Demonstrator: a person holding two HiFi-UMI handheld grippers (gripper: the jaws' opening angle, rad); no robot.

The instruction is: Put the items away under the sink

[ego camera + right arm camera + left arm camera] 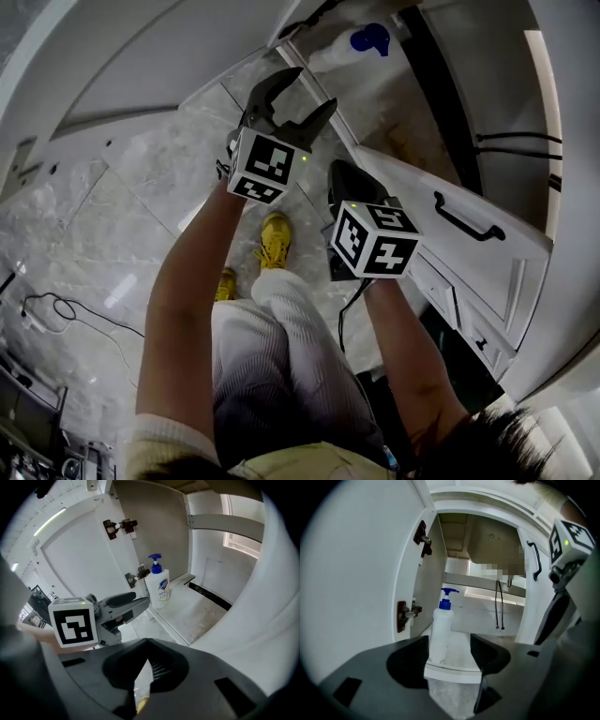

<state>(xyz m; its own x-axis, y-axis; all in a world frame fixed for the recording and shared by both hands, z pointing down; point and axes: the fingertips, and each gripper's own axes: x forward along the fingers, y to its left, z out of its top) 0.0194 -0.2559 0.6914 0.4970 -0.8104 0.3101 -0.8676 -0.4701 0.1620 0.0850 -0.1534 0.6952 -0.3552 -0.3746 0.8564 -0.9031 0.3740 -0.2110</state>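
The pump bottle (158, 587) carries a label with a blue shield emblem and small red digits beginning "99"; the rest is too small to read. No other print is legible.

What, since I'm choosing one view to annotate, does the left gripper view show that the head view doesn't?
Only the left gripper view: the door hinges and two hoses hanging inside the cabinet. Only the head view: the person's yellow shoes and a cable on the floor. Both: the blue-pump bottle at the cabinet's front edge, the open left gripper and the right gripper.
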